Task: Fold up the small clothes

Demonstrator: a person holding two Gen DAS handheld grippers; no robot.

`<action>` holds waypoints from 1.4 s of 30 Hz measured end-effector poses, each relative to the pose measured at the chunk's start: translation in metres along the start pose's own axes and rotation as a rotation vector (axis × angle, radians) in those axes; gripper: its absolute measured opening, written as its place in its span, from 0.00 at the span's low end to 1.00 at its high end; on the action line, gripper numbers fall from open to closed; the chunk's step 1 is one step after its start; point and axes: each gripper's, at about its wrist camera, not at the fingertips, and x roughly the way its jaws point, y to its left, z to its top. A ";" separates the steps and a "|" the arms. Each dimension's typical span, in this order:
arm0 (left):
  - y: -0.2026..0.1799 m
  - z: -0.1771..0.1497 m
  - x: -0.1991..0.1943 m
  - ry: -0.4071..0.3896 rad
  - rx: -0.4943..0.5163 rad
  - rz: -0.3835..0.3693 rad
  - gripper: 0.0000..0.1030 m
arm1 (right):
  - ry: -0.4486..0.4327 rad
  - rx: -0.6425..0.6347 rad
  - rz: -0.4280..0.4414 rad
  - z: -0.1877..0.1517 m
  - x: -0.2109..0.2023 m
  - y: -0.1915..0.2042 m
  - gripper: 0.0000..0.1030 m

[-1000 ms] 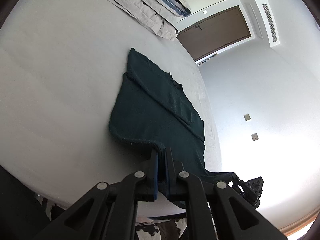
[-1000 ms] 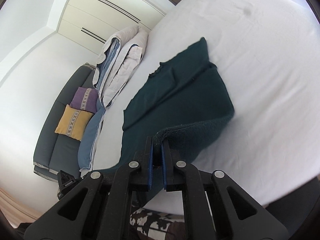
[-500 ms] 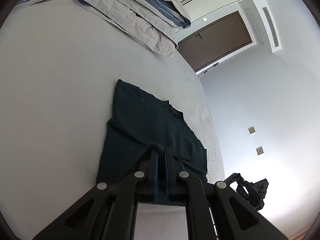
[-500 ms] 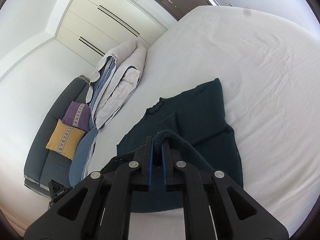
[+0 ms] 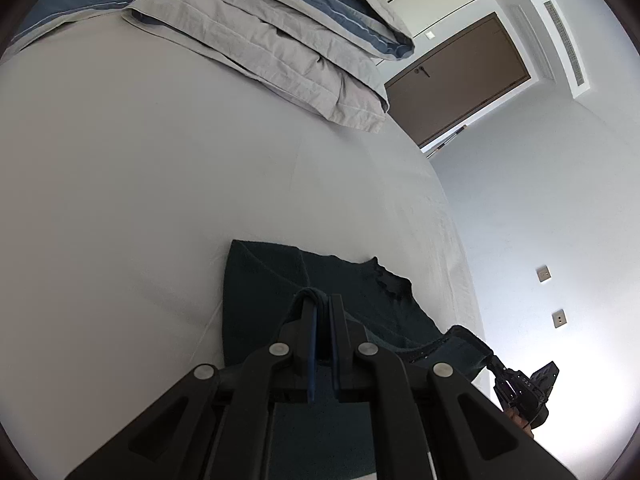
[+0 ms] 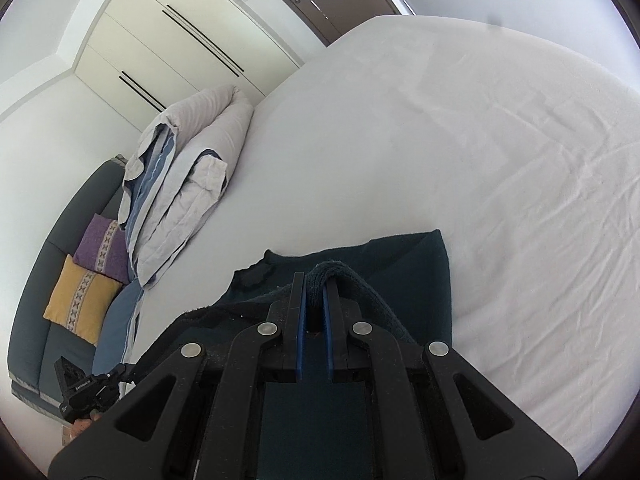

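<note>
Nearest, the left gripper and right gripper each pinched a hem of the dark green top, which lay doubled on the white bed. Beyond it sat folded bedding, then a brown door. Only the right view showed the sofa, its cushions and the wardrobe.

your left gripper pinches a dark green garment between its jaws, cloth bunched at the tips. beyond the jaws lies white bed sheet, then folded bedding. right of the jaws, the other gripper grips the same cloth.
</note>
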 end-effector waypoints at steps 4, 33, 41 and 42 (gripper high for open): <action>0.001 0.018 0.030 0.006 0.014 0.028 0.06 | 0.006 0.016 -0.036 0.015 0.039 -0.009 0.06; 0.002 -0.065 0.020 -0.041 0.223 0.251 0.65 | 0.045 -0.195 -0.275 -0.049 0.071 0.000 0.47; 0.011 -0.104 0.019 -0.004 0.240 0.286 0.54 | 0.065 -0.227 -0.335 -0.102 0.048 -0.010 0.29; 0.012 -0.106 0.017 -0.010 0.243 0.289 0.54 | 0.057 -0.225 -0.328 -0.106 0.041 -0.010 0.27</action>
